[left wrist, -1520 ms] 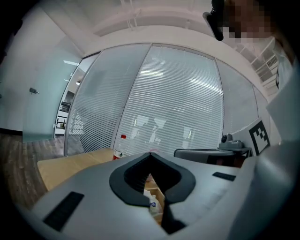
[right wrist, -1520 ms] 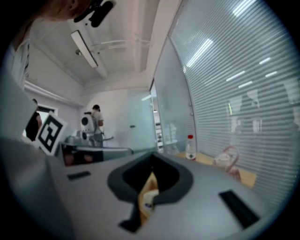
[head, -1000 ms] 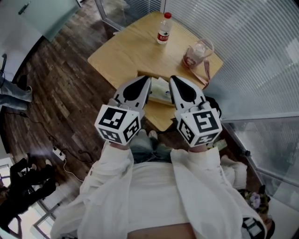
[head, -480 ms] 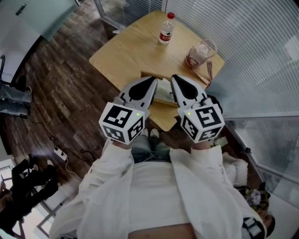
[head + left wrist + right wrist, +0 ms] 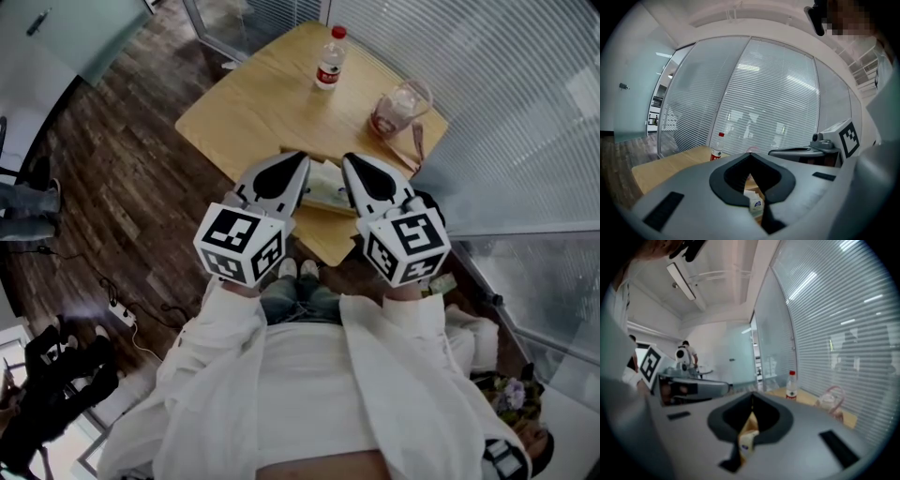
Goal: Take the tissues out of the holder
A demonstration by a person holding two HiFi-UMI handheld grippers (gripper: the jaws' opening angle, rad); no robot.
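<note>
Now left gripper [image 5: 298,162], right gripper [image 5: 350,161] both pressed together, flanking tissue holder [image 5: 324,187] at table [image 5: 258,98] near edge.

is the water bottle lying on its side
No, the water bottle stands upright on the wooden table in the head view.

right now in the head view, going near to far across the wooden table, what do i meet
tissue holder at the near edge → clear pink jug → water bottle with a red cap, farthest
</note>
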